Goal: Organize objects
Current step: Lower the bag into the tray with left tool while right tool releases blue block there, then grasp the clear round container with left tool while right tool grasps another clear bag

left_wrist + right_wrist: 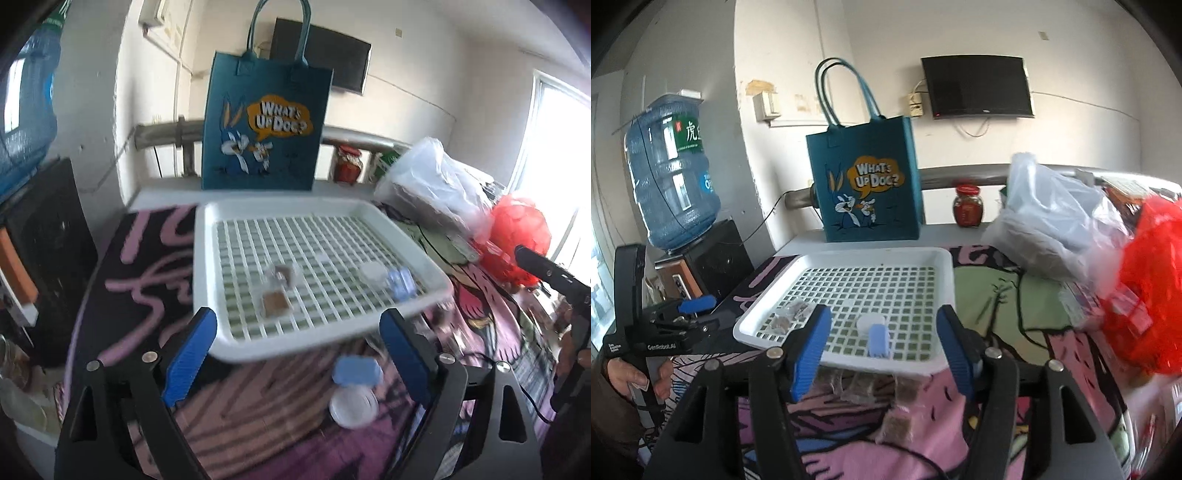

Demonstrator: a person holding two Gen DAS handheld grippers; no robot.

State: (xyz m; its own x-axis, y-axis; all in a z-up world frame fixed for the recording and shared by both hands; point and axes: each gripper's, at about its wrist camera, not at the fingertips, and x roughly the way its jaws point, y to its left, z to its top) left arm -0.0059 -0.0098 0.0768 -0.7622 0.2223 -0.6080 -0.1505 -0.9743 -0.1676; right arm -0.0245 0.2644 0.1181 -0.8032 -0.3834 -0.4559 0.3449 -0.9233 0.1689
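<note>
Blue-padded left tool [295, 350] and right tool [882, 354] gape, empty.

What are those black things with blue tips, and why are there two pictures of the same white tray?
They are tongs that a person holds, one in each hand, and each carries a small camera. One picture looks along the left tongs, the other along the right tongs. In the right view you can see a hand gripping the left tongs' handle.

Both tongs are open and hold nothing.

On the patterned cloth sits a white tray. Inside it lie clear packets with brown contents, a small white lid and a little blue piece. More small things wait on the cloth in front. Behind stands a blue cartoon bag.
</note>
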